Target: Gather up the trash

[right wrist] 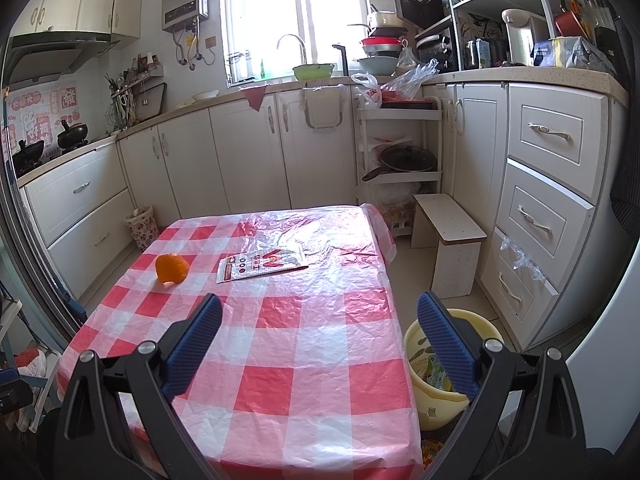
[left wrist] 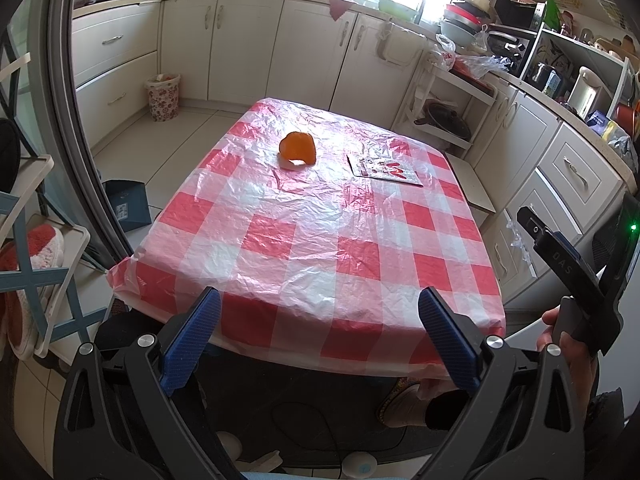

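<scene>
Orange peel (left wrist: 298,149) (curled) beside flat wrapper (left wrist: 383,169)

daylight from window (right wrist: 296,12), blown out white in both views. glare on plastic cloth (left wrist: 320,216), strongest at far end. soft short shadow under peel (left wrist: 298,148). heavy fisheye bending, dark vignette at corners. focus sharp mid-frame.

The left gripper (left wrist: 319,334) hangs wide apart at the table's (left wrist: 280,248) near edge; orange peel (left wrist: 298,149) and a wrapper (left wrist: 384,168) lie far ahead.
</scene>
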A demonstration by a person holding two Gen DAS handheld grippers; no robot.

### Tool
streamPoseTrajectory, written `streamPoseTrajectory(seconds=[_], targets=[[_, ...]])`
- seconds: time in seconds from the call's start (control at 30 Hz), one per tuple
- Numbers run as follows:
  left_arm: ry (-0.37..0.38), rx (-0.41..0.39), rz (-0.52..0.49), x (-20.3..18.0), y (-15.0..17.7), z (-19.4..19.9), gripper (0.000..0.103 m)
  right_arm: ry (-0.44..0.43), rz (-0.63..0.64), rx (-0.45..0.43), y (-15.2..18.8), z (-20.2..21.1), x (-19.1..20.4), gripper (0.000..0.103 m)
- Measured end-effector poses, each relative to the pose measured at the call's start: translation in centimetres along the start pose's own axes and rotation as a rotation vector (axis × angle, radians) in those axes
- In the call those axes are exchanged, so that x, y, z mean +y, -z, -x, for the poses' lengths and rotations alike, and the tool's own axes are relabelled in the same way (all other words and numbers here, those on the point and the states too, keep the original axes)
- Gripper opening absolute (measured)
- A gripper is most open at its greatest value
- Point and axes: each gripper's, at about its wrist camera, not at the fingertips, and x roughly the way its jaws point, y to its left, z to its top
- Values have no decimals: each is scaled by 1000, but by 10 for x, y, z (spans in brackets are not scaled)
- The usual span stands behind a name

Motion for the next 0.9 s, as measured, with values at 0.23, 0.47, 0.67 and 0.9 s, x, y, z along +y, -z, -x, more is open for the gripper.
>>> streamPoseTrajectory(seconds=[0.23,0.47,0.67,0.9], targets=[[0,2,3,2,2,0,95,0,-1,-1,0,0,0,94],[0,2,4,2,2,0,95,0,0,-2,0,0,0,94],[-1,2,4,3,3,0,95,0,0,-2,-1,0,0,94],[-2,2,5,4,4,1,95,1,-1,-5,0,1,1,94]])
